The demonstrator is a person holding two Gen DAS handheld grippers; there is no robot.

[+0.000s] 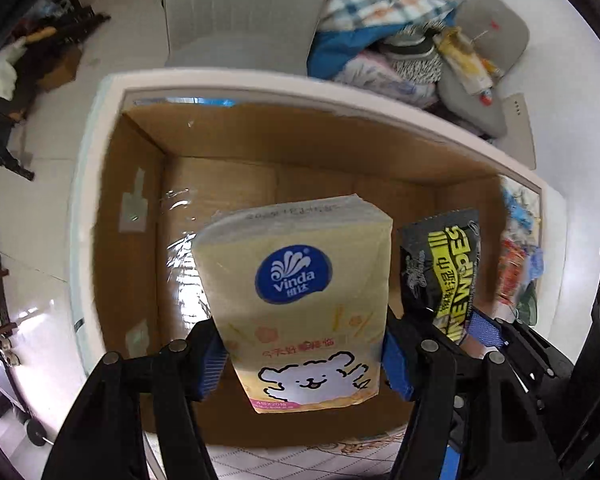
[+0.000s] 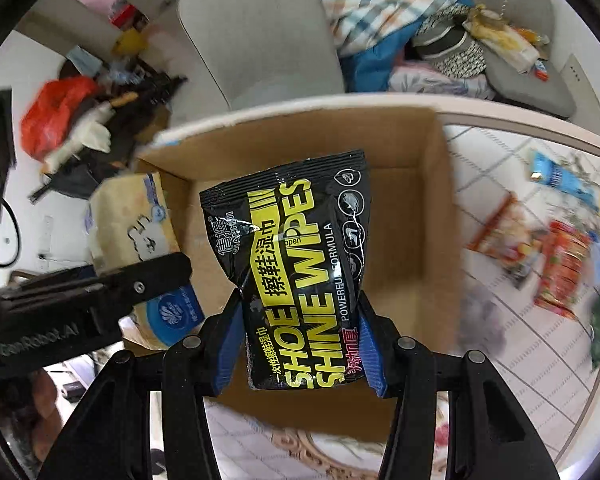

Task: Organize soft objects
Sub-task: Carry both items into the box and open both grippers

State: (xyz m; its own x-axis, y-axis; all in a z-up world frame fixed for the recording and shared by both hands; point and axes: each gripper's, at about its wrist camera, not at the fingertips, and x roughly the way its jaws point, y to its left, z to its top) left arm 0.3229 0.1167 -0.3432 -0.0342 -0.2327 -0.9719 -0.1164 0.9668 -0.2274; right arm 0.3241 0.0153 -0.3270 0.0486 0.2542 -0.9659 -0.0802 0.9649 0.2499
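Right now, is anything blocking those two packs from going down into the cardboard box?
Nothing visible does. The tissue pack and wipes pack hang over the open box, whose floor looks bare beneath them. The other packets lie outside it on the table.

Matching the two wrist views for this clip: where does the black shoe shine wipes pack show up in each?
Left wrist: shoe shine wipes pack right of centre, beside the yellow tissue pack, held in the right gripper.
Right wrist: pack at centre, clamped in that gripper.
Shared landmark: the open cardboard box beneath both.
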